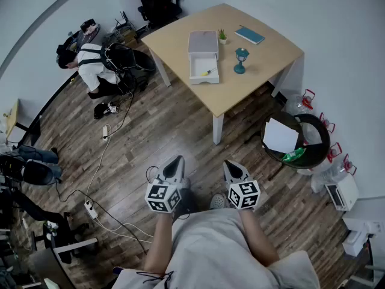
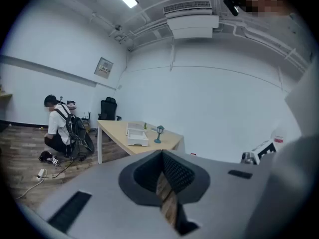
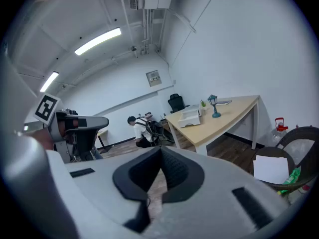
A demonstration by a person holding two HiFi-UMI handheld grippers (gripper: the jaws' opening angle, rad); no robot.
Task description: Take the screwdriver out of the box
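Observation:
A white drawer box (image 1: pixel 203 54) stands on the light wooden table (image 1: pixel 264 56) across the room, its drawer pulled open. A small yellow-handled screwdriver (image 1: pixel 208 72) lies in the drawer. Both grippers are far from it, held low in front of the person's body over the wood floor. My left gripper (image 1: pixel 174 161) is shut with nothing between its jaws, and so is my right gripper (image 1: pixel 232 165). The left gripper (image 2: pixel 162 156) points toward the table and box (image 2: pixel 136 135). The right gripper (image 3: pixel 160 151) sees the box (image 3: pixel 192 116) at the right.
On the table stand a teal lamp (image 1: pixel 241 60), a small plant (image 1: pixel 222 36) and a blue book (image 1: pixel 249 35). A person (image 1: pixel 90 65) crouches by a backpack at the left. Cables and a power strip (image 1: pixel 90 207) lie on the floor. A black round bin (image 1: pixel 298 138) stands right.

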